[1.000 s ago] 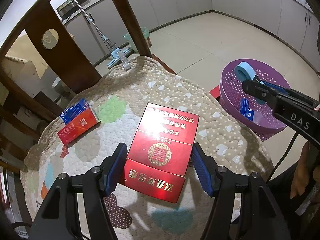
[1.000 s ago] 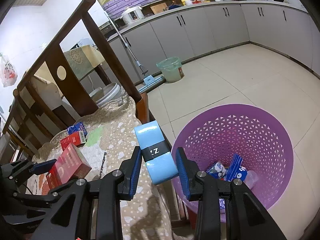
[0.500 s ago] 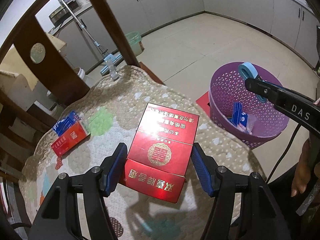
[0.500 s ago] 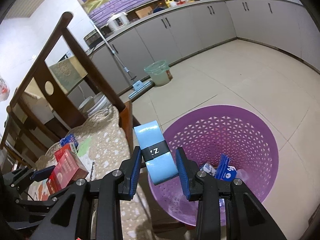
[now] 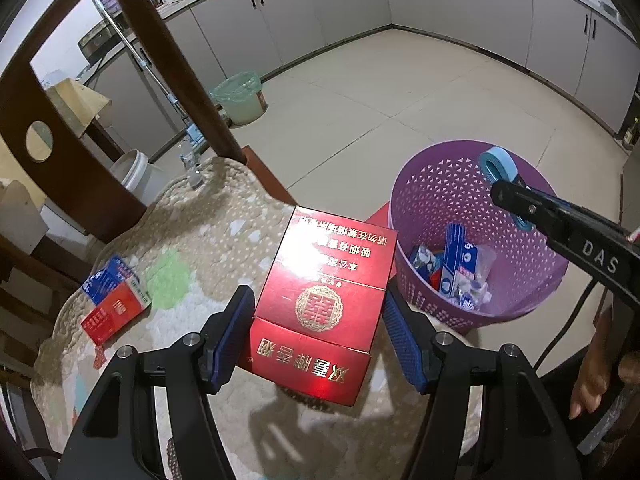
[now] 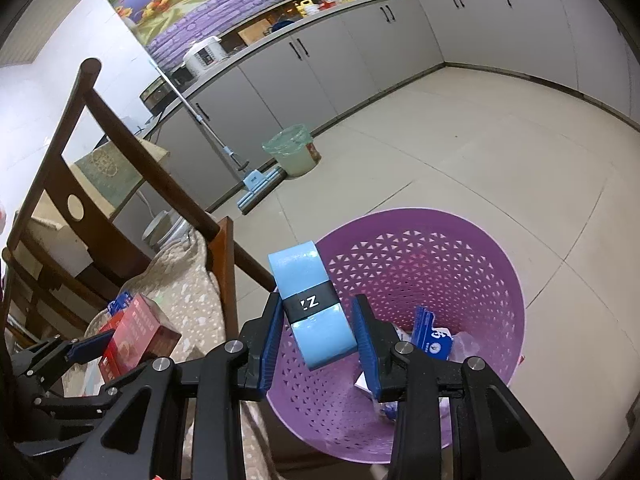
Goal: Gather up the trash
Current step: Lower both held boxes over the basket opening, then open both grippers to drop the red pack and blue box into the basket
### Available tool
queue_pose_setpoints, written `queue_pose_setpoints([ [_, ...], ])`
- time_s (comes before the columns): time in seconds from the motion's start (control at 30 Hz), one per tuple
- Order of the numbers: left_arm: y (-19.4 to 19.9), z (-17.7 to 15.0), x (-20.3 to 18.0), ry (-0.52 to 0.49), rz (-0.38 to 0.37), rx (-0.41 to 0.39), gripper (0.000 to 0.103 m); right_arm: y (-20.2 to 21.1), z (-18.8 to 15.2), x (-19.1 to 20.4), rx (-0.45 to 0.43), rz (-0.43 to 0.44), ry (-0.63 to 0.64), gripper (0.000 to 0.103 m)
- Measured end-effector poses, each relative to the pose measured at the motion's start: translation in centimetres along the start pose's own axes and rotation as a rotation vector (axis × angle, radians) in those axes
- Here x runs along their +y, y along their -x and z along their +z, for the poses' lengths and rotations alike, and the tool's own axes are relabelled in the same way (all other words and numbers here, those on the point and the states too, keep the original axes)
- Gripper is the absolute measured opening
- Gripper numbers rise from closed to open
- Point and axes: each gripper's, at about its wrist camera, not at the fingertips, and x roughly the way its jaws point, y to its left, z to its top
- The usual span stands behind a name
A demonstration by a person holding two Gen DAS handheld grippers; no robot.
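Starting at nine o'clock, we see a small red-and-blue packet (image 5: 114, 304) lying on the beige quilted chair cushion (image 5: 208, 240). Our left tool (image 5: 318, 332) grips a large red cardboard carton (image 5: 324, 300) above it. At three o'clock, our right tool (image 6: 316, 336) clamps a light-blue tape roll (image 6: 310, 308) over the purple perforated plastic basket (image 6: 420, 248).
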Motion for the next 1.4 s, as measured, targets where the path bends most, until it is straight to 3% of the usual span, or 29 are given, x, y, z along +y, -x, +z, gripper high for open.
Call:
queue_pose_setpoints([
  [0.27,-1.7,2.5,-0.8,0.014,-0.052,0.013,0.065,-0.5,0.4,-1.2,0.006,-0.028,-0.026,0.038],
  [0.53,-2.7,4.7,-4.1,-0.041,-0.102,-0.002,0.065,-0.9,0.8,-2.8,0.01,-0.057,-0.066,0.038],
  [0.83,-4.1,5.6,-6.3,-0.059,-0.141,0.012,0.065,-0.9,1.3,-4.5,0.009,-0.097,-0.12,0.039],
  [1.4,-4.7,6.3,-6.0,-0.013,-0.17,0.032,0.065,-1.4,1.7,-5.5,0.015,-0.133,-0.152,0.04],
])
